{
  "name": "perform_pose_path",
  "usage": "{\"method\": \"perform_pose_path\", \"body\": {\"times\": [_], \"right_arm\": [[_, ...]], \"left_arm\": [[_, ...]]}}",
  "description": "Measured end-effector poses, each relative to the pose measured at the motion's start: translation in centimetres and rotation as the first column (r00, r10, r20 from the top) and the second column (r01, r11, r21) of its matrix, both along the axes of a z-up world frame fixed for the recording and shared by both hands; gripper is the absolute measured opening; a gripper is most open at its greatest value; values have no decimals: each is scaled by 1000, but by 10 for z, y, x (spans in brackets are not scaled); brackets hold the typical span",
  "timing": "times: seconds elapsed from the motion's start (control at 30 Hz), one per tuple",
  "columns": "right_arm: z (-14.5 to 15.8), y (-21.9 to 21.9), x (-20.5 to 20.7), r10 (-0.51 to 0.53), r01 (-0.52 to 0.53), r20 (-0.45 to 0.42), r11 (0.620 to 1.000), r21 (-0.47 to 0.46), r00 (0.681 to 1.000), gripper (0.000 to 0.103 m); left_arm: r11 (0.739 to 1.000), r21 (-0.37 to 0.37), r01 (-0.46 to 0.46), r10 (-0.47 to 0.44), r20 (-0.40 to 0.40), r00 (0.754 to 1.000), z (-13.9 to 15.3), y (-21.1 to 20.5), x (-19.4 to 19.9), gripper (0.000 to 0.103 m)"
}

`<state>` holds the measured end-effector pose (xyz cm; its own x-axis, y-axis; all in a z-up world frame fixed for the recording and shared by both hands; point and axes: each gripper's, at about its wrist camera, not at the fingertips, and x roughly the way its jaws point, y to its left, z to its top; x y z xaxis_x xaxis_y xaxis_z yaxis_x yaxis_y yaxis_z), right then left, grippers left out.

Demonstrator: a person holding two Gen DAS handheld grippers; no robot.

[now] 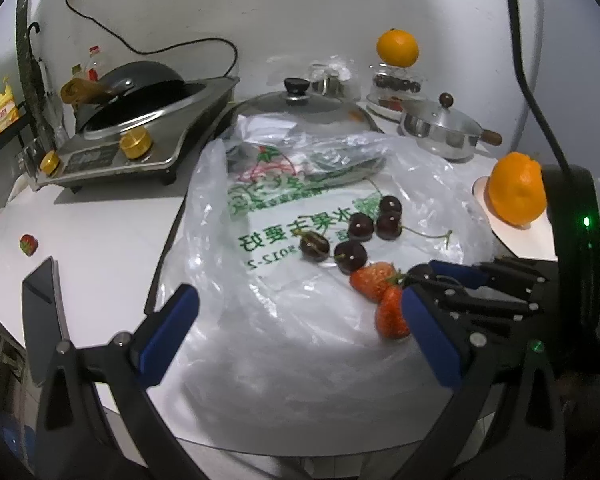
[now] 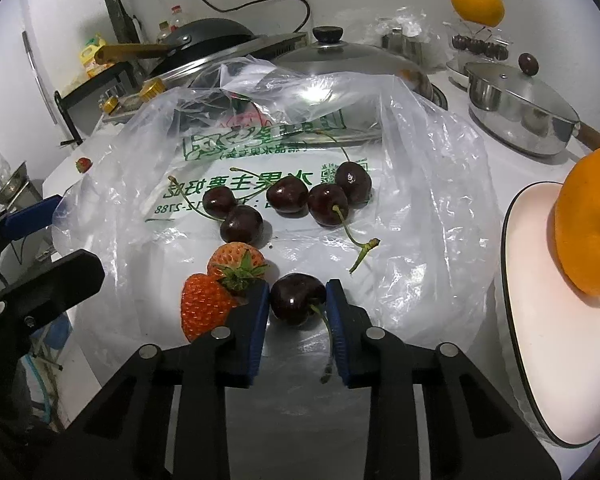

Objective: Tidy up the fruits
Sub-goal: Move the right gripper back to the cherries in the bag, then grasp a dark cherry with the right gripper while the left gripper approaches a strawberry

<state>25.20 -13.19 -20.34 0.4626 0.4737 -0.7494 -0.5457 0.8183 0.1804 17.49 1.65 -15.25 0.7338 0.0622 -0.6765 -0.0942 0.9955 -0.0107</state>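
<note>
In the right wrist view the right gripper (image 2: 298,300) is at 6 o'clock, and its two blue pads are pressed against a dark cherry (image 2: 297,297), one pad on each side; the green stem of this cherry goes down between the jaws. The cherry lies on a clear plastic bag (image 2: 420,200) with green print, which is spread flat on the white table (image 1: 100,220). Just beside the left pad, at about 9 o'clock from the cherry, are two strawberries (image 2: 216,292) that touch each other. Further up, toward 12 o'clock, five more cherries (image 2: 288,200) lie in a loose group on the bag. At 3 o'clock a white plate (image 2: 540,320) holds an orange (image 2: 588,224). In the left wrist view the left gripper (image 1: 300,320) is spread wide and holds nothing; its jaws stand above the near part of the bag. One more strawberry (image 1: 29,245) lies alone on the table at 9 o'clock, well apart from the bag. Behind the bag, at 12 o'clock, is a glass pot lid (image 1: 300,108), and at 1 o'clock a second orange (image 1: 397,47) sits on a clear container.
</note>
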Motion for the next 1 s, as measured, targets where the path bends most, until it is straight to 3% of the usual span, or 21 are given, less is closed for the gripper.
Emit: {"method": "perform_pose_path", "body": {"times": [0.63,0.87,1.0], "right_arm": [[28,-41,-11,-54,51,76,998,44,996,30],[23,-50,-12,-65,62,66,997,46,996,31],[22,-52,-13,-68,64,65,996,55,996,31]], "left_arm": [[996,17,82,-82,5,997,0,-38,19,102],[994,15,107,-108,85,991,16,-44,12,102],[993,13,116,-116,113,987,25,-46,6,93]]}}
